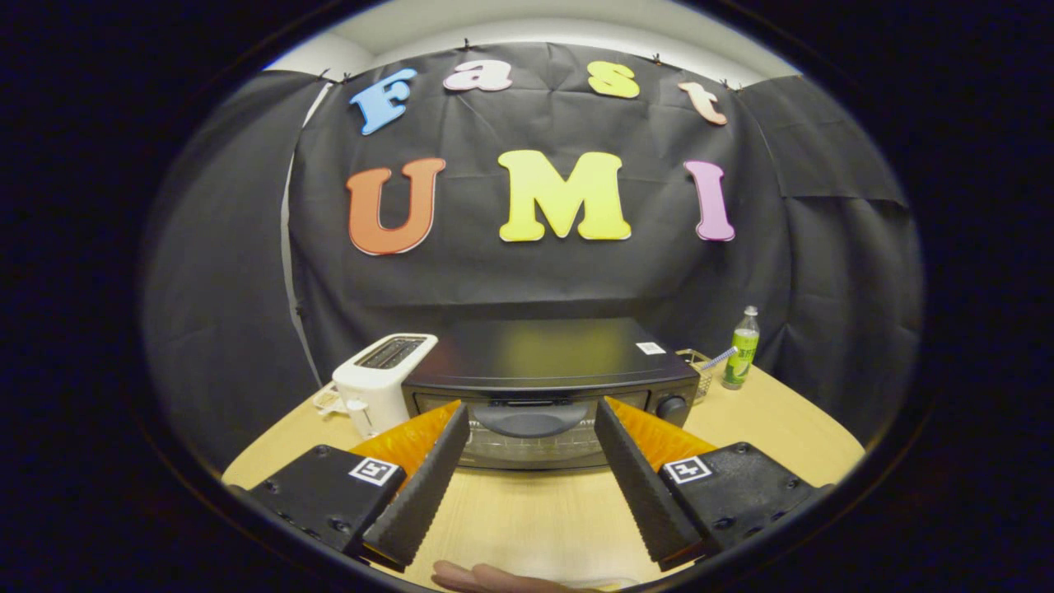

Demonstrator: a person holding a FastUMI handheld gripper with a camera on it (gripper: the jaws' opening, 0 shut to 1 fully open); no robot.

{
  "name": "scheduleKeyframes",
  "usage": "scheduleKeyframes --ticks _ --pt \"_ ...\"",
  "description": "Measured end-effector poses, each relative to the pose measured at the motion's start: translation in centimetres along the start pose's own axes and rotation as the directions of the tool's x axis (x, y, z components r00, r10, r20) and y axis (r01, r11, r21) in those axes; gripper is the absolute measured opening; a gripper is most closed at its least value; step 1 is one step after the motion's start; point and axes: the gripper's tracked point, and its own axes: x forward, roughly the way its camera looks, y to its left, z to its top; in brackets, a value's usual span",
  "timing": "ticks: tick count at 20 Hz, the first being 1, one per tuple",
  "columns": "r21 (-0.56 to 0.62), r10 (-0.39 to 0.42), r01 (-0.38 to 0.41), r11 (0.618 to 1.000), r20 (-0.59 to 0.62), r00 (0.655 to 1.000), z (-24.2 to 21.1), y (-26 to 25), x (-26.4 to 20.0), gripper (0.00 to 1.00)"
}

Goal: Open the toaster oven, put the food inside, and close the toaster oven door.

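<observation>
While the gripper (pixel 531 416) stands with its fingers spread wide and nothing between them, the toaster oven (pixel 550 387) sits closed just ahead of the fingertips.

Standing on a light wooden table (pixel 535 519), the black oven faces the gripper with its door shut; the door handle (pixel 531 418) lies between the two fingertips but is not touched by either. A knob (pixel 672 407) shows at the oven's right front. A white toaster (pixel 380 379) stands touching or just beside the oven's left side. To the right, a wire basket (pixel 700 371) is partly hidden behind the oven, and a green bottle (pixel 742 348) stands beyond it. Black cloth walls close the booth behind. A fingertip of a person's hand (pixel 486 576) is cut off below the fingers. The oven's interior is hard to make out through the door glass.
</observation>
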Motion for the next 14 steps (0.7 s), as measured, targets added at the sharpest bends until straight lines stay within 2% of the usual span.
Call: scheduleKeyframes --ticks 5,10,14 --pt "-0.038 0.000 -0.001 0.999 -0.029 1.000 -1.5 0.6 4.3 1.00" --pt "0.026 0.025 -0.024 0.999 -0.070 0.997 -2.0 1.2 6.4 1.00" --pt "0.036 0.019 -0.018 0.999 -0.034 0.999 -1.0 0.9 7.2 1.00"
